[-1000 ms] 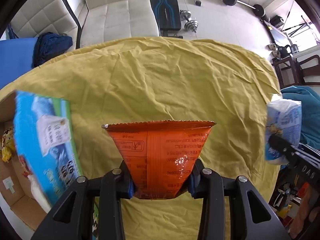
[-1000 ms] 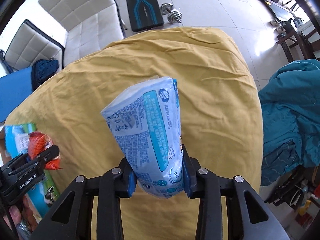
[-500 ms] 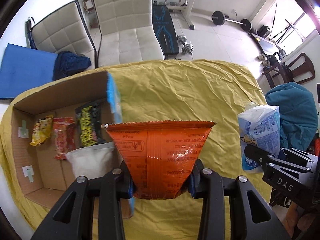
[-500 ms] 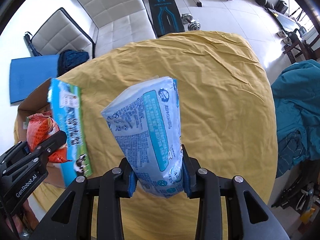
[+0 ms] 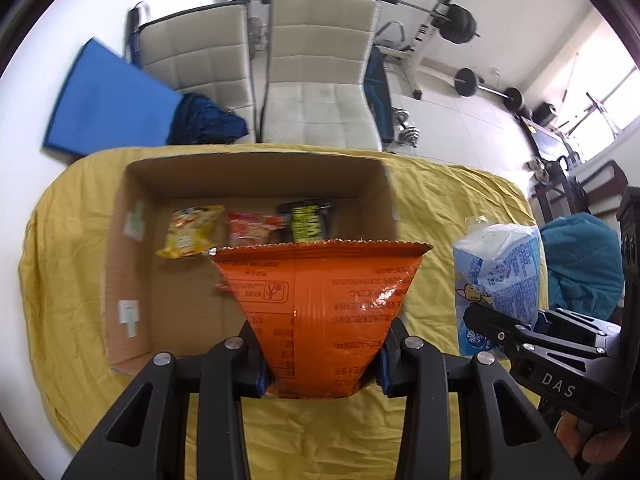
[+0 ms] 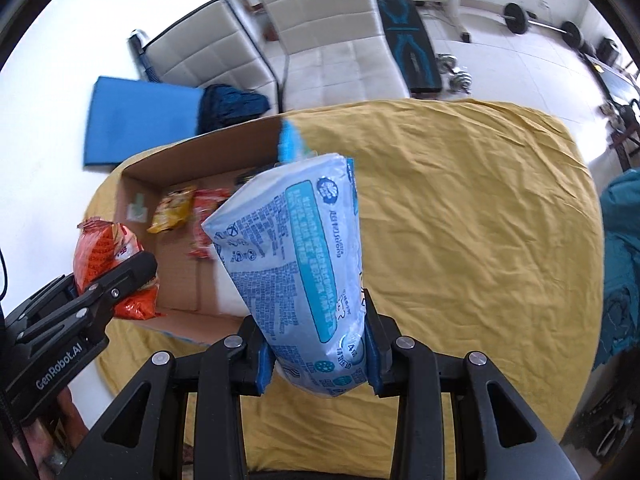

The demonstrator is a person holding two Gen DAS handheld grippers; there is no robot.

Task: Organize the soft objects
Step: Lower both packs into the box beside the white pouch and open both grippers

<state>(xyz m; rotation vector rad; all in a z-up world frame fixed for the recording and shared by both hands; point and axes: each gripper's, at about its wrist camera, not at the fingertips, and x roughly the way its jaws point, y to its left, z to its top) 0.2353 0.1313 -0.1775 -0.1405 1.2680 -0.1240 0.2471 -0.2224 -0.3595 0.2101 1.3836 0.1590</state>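
Partly done, by the look of it: cardboard box (image 5: 120, 264) on yellow cloth (image 5: 448, 200) already holding three snack packs along far wall, a yellow pack (image 5: 190, 230), a red pack (image 5: 252, 226) and a black pack (image 5: 308, 222), w/ plenty of bare floor left nr the front. Two items not yet in. Left gripper (image 5: 322, 364) clamped on lower end of orange snack bag (image 5: 324, 304), bag upright, crimped top edge up, held above box's near-right corner rather than inside it. Right gripper (image 6: 318, 354) clamped on base of pale blue tissue pack (image 6: 296, 264), pack tilted a bit left, held over cloth just beside box's right wall; box (image 6: 208, 152) seen from right wrist view w/ same packs inside. Probably left to do: lower and release orange bag into box, then tissue pack. Can't tell whether more soft items wait out of view; visible cloth beyond box shows nothing else to sort.
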